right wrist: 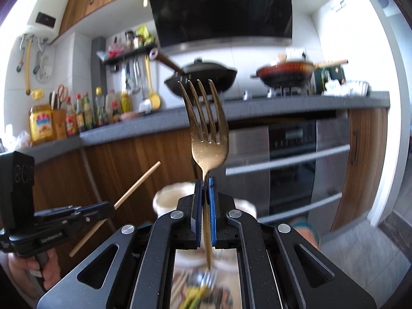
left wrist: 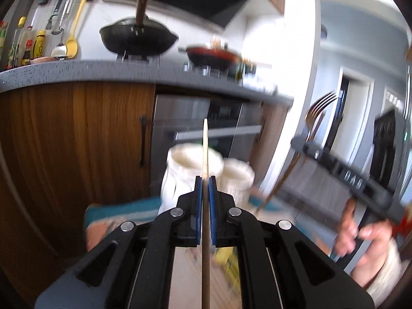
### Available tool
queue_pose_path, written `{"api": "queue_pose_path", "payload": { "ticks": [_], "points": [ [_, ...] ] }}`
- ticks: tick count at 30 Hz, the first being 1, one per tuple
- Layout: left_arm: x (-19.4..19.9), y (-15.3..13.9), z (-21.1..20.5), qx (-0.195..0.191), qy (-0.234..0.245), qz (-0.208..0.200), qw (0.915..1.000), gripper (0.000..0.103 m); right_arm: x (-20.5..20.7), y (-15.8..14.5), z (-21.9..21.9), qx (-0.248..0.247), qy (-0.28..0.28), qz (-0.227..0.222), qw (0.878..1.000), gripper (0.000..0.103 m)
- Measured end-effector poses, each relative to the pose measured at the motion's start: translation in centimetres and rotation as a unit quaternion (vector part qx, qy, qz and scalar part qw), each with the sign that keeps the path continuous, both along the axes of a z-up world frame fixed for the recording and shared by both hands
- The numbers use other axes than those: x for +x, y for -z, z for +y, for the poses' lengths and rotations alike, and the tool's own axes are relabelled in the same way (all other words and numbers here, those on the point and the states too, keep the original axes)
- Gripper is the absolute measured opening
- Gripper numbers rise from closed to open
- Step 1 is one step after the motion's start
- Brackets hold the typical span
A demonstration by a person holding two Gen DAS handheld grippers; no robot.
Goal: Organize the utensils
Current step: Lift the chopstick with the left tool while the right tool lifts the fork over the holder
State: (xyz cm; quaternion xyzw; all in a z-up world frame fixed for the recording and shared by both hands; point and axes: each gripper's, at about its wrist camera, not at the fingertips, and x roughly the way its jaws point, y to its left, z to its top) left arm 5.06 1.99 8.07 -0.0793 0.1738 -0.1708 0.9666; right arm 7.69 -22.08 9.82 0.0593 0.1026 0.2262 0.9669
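My left gripper (left wrist: 205,180) is shut on a wooden chopstick (left wrist: 205,149) that points up and forward over two white holder cups (left wrist: 180,164). My right gripper (right wrist: 205,181) is shut on the neck of a gold fork (right wrist: 208,139), tines up. The fork (left wrist: 312,118) and right gripper (left wrist: 303,143) show at the right of the left wrist view. The left gripper (right wrist: 112,207) with the chopstick (right wrist: 136,185) shows at the lower left of the right wrist view. A white cup (right wrist: 167,198) sits blurred behind my right gripper. Blurred utensils (right wrist: 203,280) lie below it.
A grey counter (right wrist: 154,121) runs across, with a black wok (right wrist: 203,74), a red pan (right wrist: 285,70) and sauce bottles (right wrist: 77,116). Wooden cabinet doors (left wrist: 77,141) and a steel oven (right wrist: 291,159) stand below. A colourful cloth (left wrist: 121,211) lies under the cups.
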Motion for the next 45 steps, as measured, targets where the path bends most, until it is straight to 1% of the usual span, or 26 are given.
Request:
{"api": "queue_pose_path", "payload": {
  "ticks": [2, 4, 7, 11, 13, 16, 21, 24, 30, 37, 42, 45],
  "points": [
    [1.6, -1.1, 0.3, -0.029, -0.001, -0.02, 0.9994, 0.005, 1.1, -1.2, 0.0, 0.008, 0.005, -0.014, 1.0, 0.006],
    [3.5, -1.8, 0.3, -0.044, 0.003, -0.032, 0.9985, 0.005, 2.0, -2.0, -0.1, 0.017, 0.005, -0.02, 1.0, 0.006],
    [7.0, -2.3, 0.0, -0.07, 0.012, -0.033, 0.9969, 0.005, 3.6, -3.0, -0.3, 0.029, 0.005, -0.031, 0.999, 0.006],
    [10.1, -2.0, -0.1, -0.097, 0.016, -0.037, 0.9945, 0.005, 5.4, -3.3, -0.4, 0.039, 0.005, -0.04, 0.998, 0.006],
    [11.2, -1.7, -0.5, -0.102, 0.016, -0.035, 0.9941, 0.005, 6.1, -3.1, -0.4, 0.047, 0.004, -0.043, 0.998, 0.006],
    [13.1, -1.0, -1.2, -0.097, 0.01, -0.038, 0.9946, 0.005, 7.5, -2.1, -0.5, 0.055, 0.005, -0.038, 0.998, 0.006],
    [14.5, 0.1, -2.0, -0.082, 0.002, -0.045, 0.9956, 0.005, 9.2, -0.6, -0.9, 0.066, 0.019, -0.023, 0.997, 0.006],
    [15.3, 0.9, -2.1, -0.08, -0.003, -0.041, 0.996, 0.005, 10.2, 0.2, -1.1, 0.069, 0.023, -0.008, 0.997, 0.006],
    [15.3, 1.9, -1.7, -0.079, -0.004, -0.036, 0.9962, 0.005, 11.0, 1.2, -0.6, 0.055, 0.021, 0.012, 0.998, 0.006],
    [13.0, 2.3, -0.8, -0.067, -0.001, -0.047, 0.9967, 0.005, 11.4, 2.3, 0.4, 0.038, 0.012, 0.032, 0.999, 0.006],
    [11.0, 2.3, -0.7, -0.044, -0.003, -0.061, 0.9971, 0.005, 11.6, 2.8, 0.4, 0.035, 0.008, 0.042, 0.998, 0.006],
    [9.9, 2.6, -0.4, -0.043, -0.005, -0.06, 0.9973, 0.005, 11.7, 3.0, 0.5, 0.028, 0.007, 0.049, 0.998, 0.006]
  ]
}}
